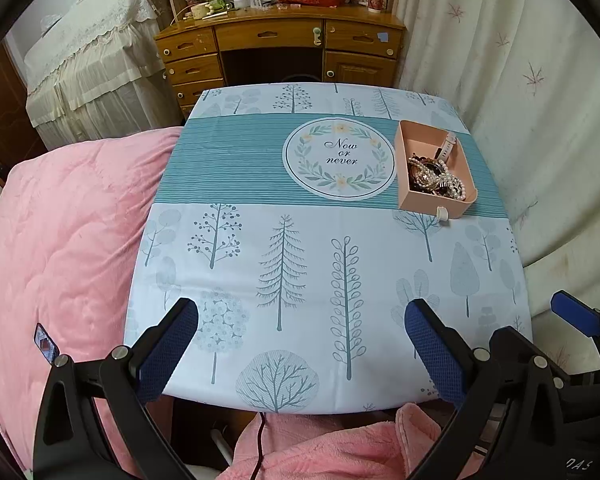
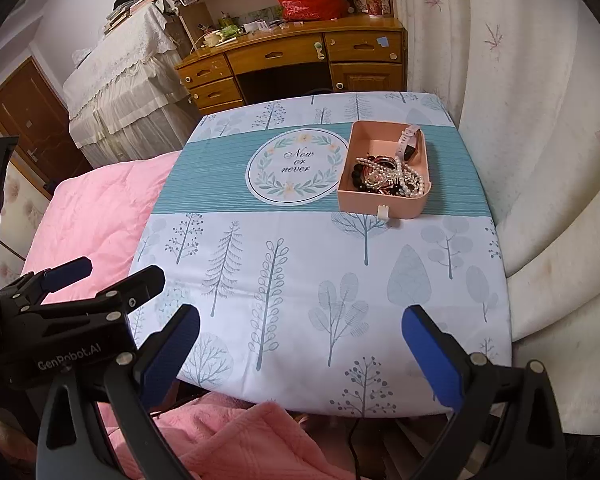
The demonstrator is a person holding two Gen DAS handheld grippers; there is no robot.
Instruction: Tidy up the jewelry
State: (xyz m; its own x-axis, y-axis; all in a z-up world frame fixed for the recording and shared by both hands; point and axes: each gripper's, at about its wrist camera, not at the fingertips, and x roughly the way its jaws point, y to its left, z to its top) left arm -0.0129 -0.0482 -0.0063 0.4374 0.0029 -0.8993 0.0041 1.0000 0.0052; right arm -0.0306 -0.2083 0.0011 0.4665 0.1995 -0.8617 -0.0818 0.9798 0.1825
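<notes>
A pink box stands on the teal band of the tablecloth at the far right. Inside it lies a tangle of pearl and dark bead jewelry and a watch with a pale strap. My left gripper is open and empty over the table's near edge. My right gripper is open and empty too, to the right of the left one, whose body shows in the right wrist view.
The table wears a tree-print cloth with a round "Now or never" emblem. A pink quilted bed lies left. A wooden desk stands behind. Curtains hang right.
</notes>
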